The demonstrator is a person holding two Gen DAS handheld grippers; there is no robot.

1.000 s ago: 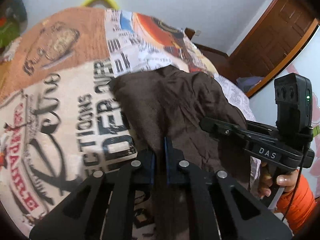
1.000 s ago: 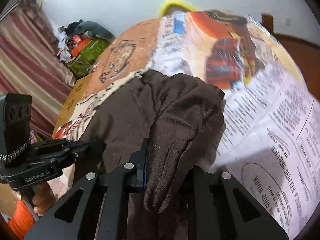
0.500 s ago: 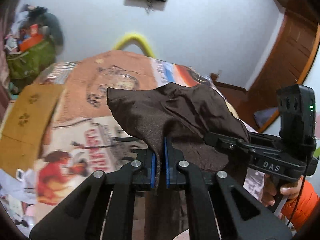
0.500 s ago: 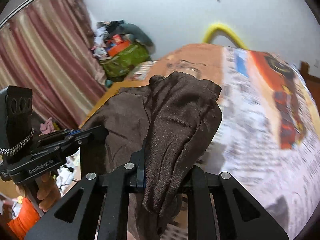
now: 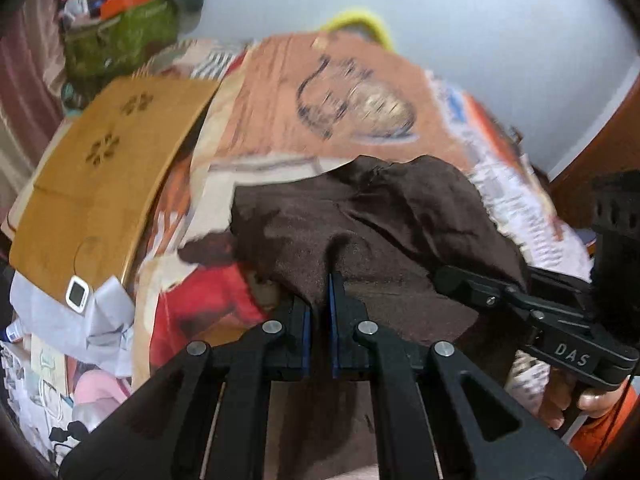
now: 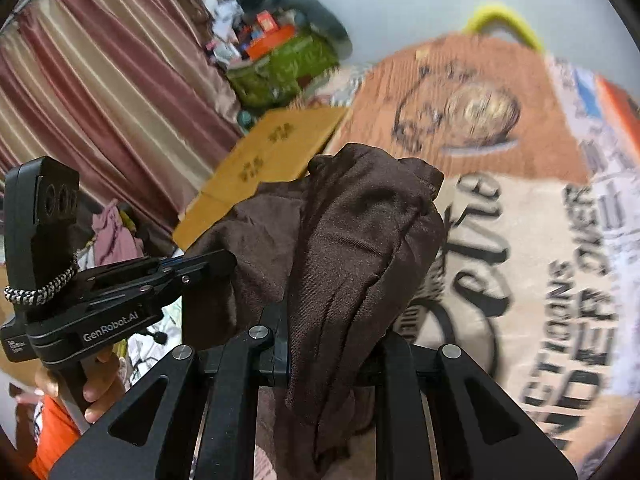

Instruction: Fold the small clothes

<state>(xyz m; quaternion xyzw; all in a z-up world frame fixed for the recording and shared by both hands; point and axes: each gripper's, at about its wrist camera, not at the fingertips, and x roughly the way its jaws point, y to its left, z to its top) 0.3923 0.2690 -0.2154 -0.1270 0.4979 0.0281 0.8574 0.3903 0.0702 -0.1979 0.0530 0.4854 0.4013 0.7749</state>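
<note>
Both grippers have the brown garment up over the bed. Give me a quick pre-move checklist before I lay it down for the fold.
1. left gripper clamped on brown garment: ok.
2. right gripper clamped on the garment: ok, cloth bunched between its fingers.
3. Garment spread flat between grippers: not ok, crumpled and draped.
4. Printed bedspread under the garment: ok.
5. Lower hem free: cannot tell, hidden.

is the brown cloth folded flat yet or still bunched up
Bunched, not folded flat. The brown cloth hangs in loose wrinkled drapes, pinched by the left gripper and the right gripper above the printed bedspread.
</note>
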